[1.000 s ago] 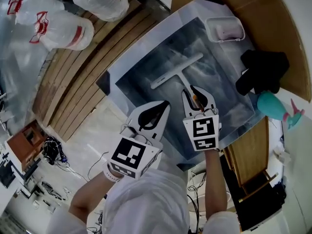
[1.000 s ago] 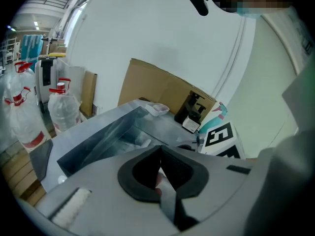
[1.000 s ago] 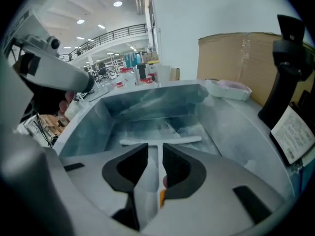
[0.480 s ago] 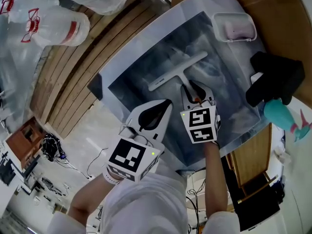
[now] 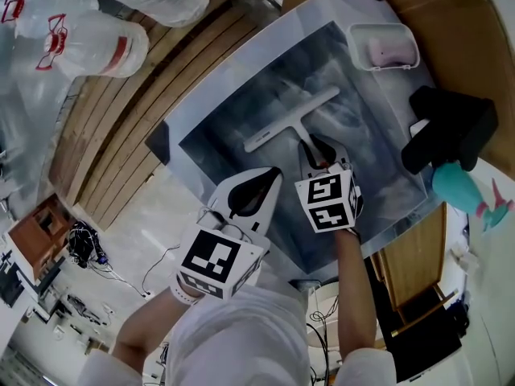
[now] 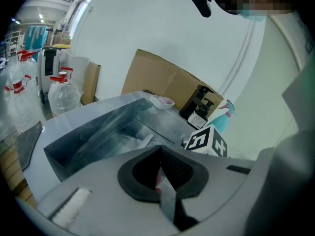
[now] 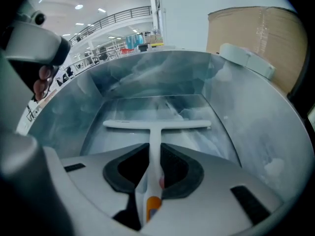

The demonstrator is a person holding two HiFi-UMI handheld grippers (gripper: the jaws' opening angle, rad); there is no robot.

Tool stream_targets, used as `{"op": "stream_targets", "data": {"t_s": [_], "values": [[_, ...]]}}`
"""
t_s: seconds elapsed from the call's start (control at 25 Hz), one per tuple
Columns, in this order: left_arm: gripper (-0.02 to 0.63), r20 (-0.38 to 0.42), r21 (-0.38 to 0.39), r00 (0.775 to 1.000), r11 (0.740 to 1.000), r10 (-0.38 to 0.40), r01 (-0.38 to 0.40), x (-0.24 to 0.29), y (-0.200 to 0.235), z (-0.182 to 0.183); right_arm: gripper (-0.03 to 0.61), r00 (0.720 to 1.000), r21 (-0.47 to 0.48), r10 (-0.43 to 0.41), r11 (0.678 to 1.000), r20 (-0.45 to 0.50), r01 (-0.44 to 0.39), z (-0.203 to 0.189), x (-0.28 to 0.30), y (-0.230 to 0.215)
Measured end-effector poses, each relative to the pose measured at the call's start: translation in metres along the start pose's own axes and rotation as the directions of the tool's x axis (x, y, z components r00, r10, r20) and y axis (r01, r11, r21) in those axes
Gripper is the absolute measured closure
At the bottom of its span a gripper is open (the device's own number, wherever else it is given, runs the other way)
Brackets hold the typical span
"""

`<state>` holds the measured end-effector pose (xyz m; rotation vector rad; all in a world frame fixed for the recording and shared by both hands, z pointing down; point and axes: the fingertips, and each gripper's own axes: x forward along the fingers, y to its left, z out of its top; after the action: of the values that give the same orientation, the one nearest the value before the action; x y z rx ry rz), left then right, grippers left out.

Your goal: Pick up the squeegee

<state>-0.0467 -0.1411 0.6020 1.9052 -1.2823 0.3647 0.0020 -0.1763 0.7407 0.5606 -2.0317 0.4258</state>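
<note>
**Head view:** The squeegee (image 5: 291, 119) lies in the grey tray (image 5: 241, 59). It is a white T with its blade across and its handle running back to the right gripper (image 5: 319, 147), which is clamped on the handle's near end. The left gripper (image 5: 272, 174) hangs just beside it over the tray's near side, jaws pressed together on nothing. A white dish (image 5: 385, 45) sits at the tray's far corner. A black object (image 5: 447, 123) and a teal spray bottle (image 5: 457, 185) are off to the right. Plastic bags (image 5: 88, 39) and wood planks (image 5: 121, 135) are to the left.

**Left gripper view:** The jaws meet at the tips and are empty. The right gripper's marker cube (image 6: 206, 140) shows beyond them, and cardboard (image 6: 167, 85) leans on a white wall.

**Right gripper view:** The handle sits between the pads, pinched not far from the orange end cap (image 7: 153, 204). The blade looks flat on the tray floor ahead, apart from the walls. Behind is a big lit hall with a railing (image 7: 113, 16).

**Handling:**
- The squeegee is probably light, stiff plastic with a thin, smooth handle.
- The hold is far from the blade, so the T end may droop or roll in the pads. A grip nearer the blade would likely balance better.
- The blade's edge may drag on the tray.
- The tray floor is glossy and streaky; I cannot tell whether it is wet.
</note>
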Motion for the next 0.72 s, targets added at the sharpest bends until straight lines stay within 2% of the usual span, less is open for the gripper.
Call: {"op": "stream_targets", "data": {"t_s": [0.44,0.72], "values": [[0.607,0.031,0.028,0.999,0.999,0.015,-0.016,-0.025,-0.004,0.007,0.515,0.997,0.009,-0.032,0.999,0.076,0.031,0.013,-0.033,0.008],[0.607,0.067,0.052,0.998,0.998,0.014,-0.018,-0.051,-0.02,0.016,0.515,0.983,0.035,-0.064,0.998,0.171,0.059,0.028,-0.076,0.022]]}}
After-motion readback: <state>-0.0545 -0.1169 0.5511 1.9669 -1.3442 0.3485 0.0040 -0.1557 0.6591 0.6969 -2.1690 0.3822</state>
